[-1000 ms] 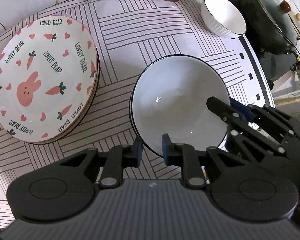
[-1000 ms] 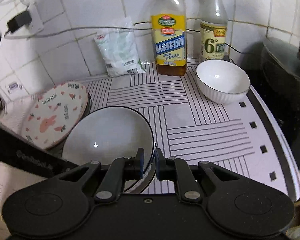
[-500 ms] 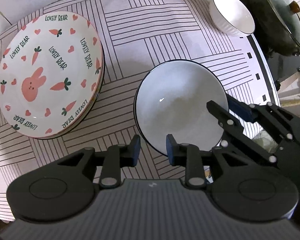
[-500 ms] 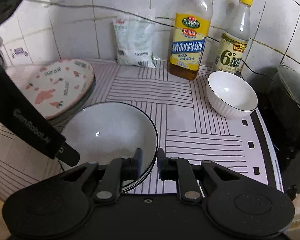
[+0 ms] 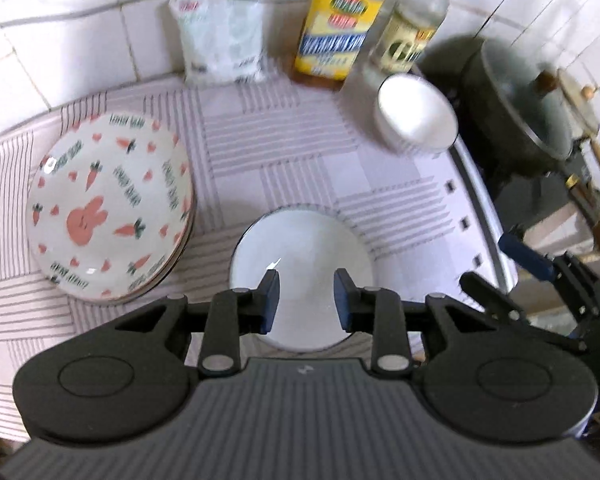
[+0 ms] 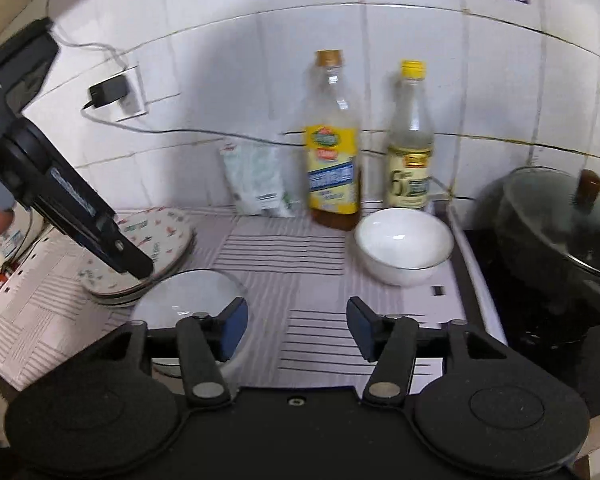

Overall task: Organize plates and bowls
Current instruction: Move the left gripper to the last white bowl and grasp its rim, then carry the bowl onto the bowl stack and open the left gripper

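Note:
A white black-rimmed bowl (image 5: 300,248) sits on the striped counter mat, right of a stack of plates topped by a rabbit-and-carrot plate (image 5: 108,208). My left gripper (image 5: 306,300) is open and empty, raised above the bowl's near side. My right gripper (image 6: 296,328) is open and empty, to the right of the same bowl (image 6: 180,300). It shows at the right edge of the left wrist view (image 5: 540,280). A smaller white bowl (image 6: 404,244) stands at the back right (image 5: 416,120). The plate stack (image 6: 156,240) is partly hidden by the left gripper's body.
Two bottles (image 6: 332,160) (image 6: 410,148) and a white bag (image 6: 260,176) stand against the tiled wall. A dark lidded pot (image 6: 560,216) sits on the stove to the right. A plug and cable (image 6: 108,94) hang on the wall. The counter edge runs near the pot.
Both grippers opened, let go of the black-rimmed bowl and pulled back and up. The bowl now rests on the mat by the plate stack.

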Motion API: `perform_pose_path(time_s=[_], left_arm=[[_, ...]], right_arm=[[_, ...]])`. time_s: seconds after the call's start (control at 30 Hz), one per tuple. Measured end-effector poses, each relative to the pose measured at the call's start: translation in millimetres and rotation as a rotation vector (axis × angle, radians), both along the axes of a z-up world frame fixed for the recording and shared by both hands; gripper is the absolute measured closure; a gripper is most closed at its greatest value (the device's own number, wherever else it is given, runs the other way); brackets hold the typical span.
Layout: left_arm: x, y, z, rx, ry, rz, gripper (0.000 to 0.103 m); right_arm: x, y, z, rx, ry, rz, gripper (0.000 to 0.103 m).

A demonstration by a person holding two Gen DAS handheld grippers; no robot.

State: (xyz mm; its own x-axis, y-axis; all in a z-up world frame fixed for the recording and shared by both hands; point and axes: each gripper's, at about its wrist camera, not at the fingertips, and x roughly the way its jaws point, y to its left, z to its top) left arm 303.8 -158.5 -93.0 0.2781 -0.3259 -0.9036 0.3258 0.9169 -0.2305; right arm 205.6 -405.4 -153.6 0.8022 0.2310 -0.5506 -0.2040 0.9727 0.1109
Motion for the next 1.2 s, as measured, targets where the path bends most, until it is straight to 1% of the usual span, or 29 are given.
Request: perform_pose_path(time_s=[0.07, 0.17, 0.2, 0.23, 0.3, 0.37, 0.4, 0.47, 0.53, 0.63, 0.67, 0.77, 0.83, 1.03, 1.13, 1.2], left_arm=[[1.3, -8.4, 4.6, -0.026, -0.019, 0.001, 0.072], [4.5, -22.9, 6.8, -0.053, -0.049, -0.014, 0.065], [7.0, -28.8, 5.7, -0.062, -0.060, -0.022, 0.062], [9.0, -33.8, 3.7, -0.066, -0.066, -0.028, 0.062], [16.3, -48.4, -2.9, -0.053, -0.067, -0.038, 0.062], [22.4, -61.1, -7.9, -0.050, -0.069, -0.051, 0.060], [26.3, -66.8, -10.8, -0.048, -0.069, -0.053, 0.057], [35.7, -78.0, -16.8, -0.052, -0.072, -0.049, 0.054], [46.1, -86.1, -22.0, -0.051, -0.070, -0.040, 0.049], [63.2, -97.4, -29.9, -0.060, -0.076, -0.029, 0.042], [70.4, -101.1, -33.7, -0.070, -0.075, -0.027, 0.041], [90.0, -114.0, -47.3, -0.081, -0.054, -0.023, 0.041], [104.7, -125.5, -60.1, -0.071, -0.029, -0.036, 0.042], [135.7, -144.3, -96.1, -0.087, 0.025, -0.036, 0.046], [146.1, -150.2, -109.2, -0.099, 0.051, -0.023, 0.056], [149.0, -155.2, -113.9, -0.101, 0.044, -0.031, 0.065]], right_arm=[[2.5, -10.0, -4.8, -0.010, -0.008, -0.016, 0.038], [14.0, -16.3, -14.0, -0.068, -0.019, -0.018, 0.033], [18.4, -18.7, -17.5, -0.084, -0.022, -0.017, 0.030], [25.0, -19.9, -24.0, -0.101, -0.024, -0.011, 0.028], [36.6, -22.8, -36.5, -0.121, -0.017, -0.016, 0.026], [53.6, -23.6, -49.5, -0.140, 0.017, -0.051, 0.019], [59.8, -24.9, -54.6, -0.133, 0.026, -0.069, 0.013], [73.9, -27.6, -64.5, -0.110, 0.038, -0.098, 0.013], [87.9, -30.8, -73.7, -0.092, 0.047, -0.111, 0.012], [107.2, -29.4, -85.4, -0.105, 0.064, -0.115, 0.011], [112.4, -29.0, -88.2, -0.105, 0.068, -0.119, 0.011], [131.9, -30.4, -98.2, -0.085, 0.091, -0.133, 0.011], [140.9, -33.3, -102.1, -0.078, 0.102, -0.146, 0.011], [164.7, -39.2, -110.0, -0.064, 0.093, -0.147, 0.011], [173.3, -37.2, -113.1, -0.075, 0.087, -0.142, 0.011], [179.7, -35.1, -115.5, -0.095, 0.087, -0.145, 0.011]])
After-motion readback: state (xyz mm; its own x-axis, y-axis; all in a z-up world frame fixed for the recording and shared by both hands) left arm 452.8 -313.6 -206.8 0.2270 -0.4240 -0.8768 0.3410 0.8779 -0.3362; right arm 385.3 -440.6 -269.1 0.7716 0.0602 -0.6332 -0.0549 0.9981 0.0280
